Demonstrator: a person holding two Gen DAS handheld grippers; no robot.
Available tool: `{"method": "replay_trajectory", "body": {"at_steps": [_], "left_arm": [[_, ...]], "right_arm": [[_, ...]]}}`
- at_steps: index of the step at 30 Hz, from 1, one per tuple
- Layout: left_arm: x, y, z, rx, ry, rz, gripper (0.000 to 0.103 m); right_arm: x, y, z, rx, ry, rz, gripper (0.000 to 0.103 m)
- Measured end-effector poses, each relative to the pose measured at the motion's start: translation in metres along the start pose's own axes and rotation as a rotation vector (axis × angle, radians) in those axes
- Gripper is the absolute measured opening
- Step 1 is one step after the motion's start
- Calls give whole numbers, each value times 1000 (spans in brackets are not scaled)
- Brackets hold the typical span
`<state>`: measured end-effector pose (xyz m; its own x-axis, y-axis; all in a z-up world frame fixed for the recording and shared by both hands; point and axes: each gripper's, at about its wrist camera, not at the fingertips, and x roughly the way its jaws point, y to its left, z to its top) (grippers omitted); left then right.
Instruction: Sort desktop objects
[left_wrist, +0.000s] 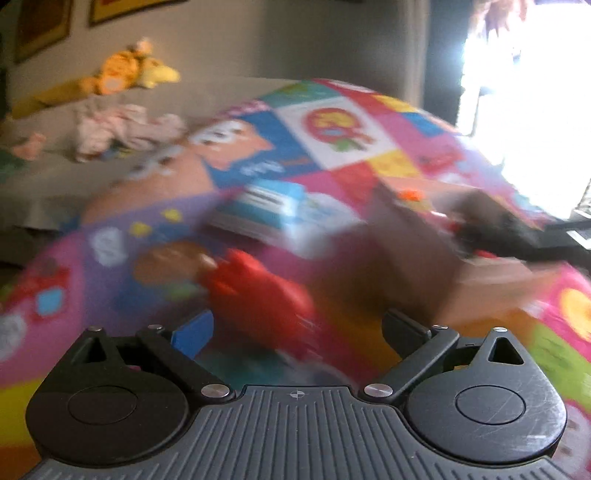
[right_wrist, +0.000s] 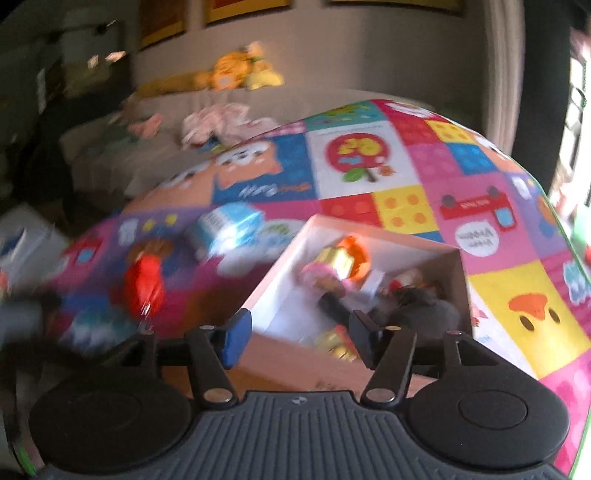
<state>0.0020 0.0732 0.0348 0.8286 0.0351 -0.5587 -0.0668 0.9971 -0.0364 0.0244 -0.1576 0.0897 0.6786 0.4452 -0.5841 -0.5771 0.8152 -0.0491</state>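
Observation:
Both views are blurred by motion. In the left wrist view my left gripper (left_wrist: 297, 334) is open over a red toy (left_wrist: 258, 295) that lies on the colourful play mat (left_wrist: 332, 133). A blue and white packet (left_wrist: 266, 210) lies beyond it. A cardboard box (left_wrist: 461, 266) stands to the right. In the right wrist view my right gripper (right_wrist: 301, 341) is open and empty above the near wall of the box (right_wrist: 332, 365), which holds several small toys (right_wrist: 340, 266). The red toy (right_wrist: 144, 288) and the blue packet (right_wrist: 229, 225) lie to the left of the box.
A grey sofa (right_wrist: 155, 155) behind the mat carries a yellow plush toy (right_wrist: 236, 70) and crumpled pink clothes (right_wrist: 218, 125). A bright window (left_wrist: 528, 92) is at the right. A dark blurred shape (left_wrist: 517, 236) crosses over the box in the left view.

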Motion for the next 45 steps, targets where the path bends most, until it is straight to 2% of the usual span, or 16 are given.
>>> {"method": "replay_trajectory", "body": {"at_steps": [4,8,11,13,14,20,21,28,29,30,32,34,36,39,41,45], "left_arm": [[29,11,17,-3,45,46,101],[54,13,15,-7,103,72,101],[63,14,11,-20,127,58,100],[63,12,9,3,116,63,84],[62,10,9,22,105,68,81],[49,-4,4,116,80,45,80],[42,-9,3,134,75,14,80],[-18,-75,-10,296,10,-370,83],[-20,-79,-9,294,9,-421,87],[-21,-80,-7,284,4,-457,96],[-22,-72,5,236,-34,-483,98],[-18,-54,22,173,-88,-445,100],[-4,-38,36,145,-147,-350,101],[48,-31,53,288,-206,-40,101],[93,-24,64,363,-154,73,101],[154,-14,75,360,-32,150,101]], "right_arm": [[-13,26,-17,-72,-26,27,73],[-27,46,-38,-121,-30,79,85],[-30,49,-52,-121,-19,81,87],[-31,47,-61,-103,-15,55,87],[-31,44,-64,-87,-12,41,87],[-34,12,-74,49,-7,-35,90],[-35,7,-76,67,-10,-50,92],[-39,-31,-81,187,-29,-161,97],[-39,-36,-81,212,-32,-177,98],[-40,-40,-81,227,-33,-185,98],[-42,-45,-82,245,-41,-194,99],[-44,-45,-84,232,-47,-202,100],[-44,-42,-89,224,-49,-195,100],[-42,-33,-93,219,-49,-142,100],[-41,-25,-94,200,-50,-119,100],[-42,-15,-94,154,-53,-125,101]]}}
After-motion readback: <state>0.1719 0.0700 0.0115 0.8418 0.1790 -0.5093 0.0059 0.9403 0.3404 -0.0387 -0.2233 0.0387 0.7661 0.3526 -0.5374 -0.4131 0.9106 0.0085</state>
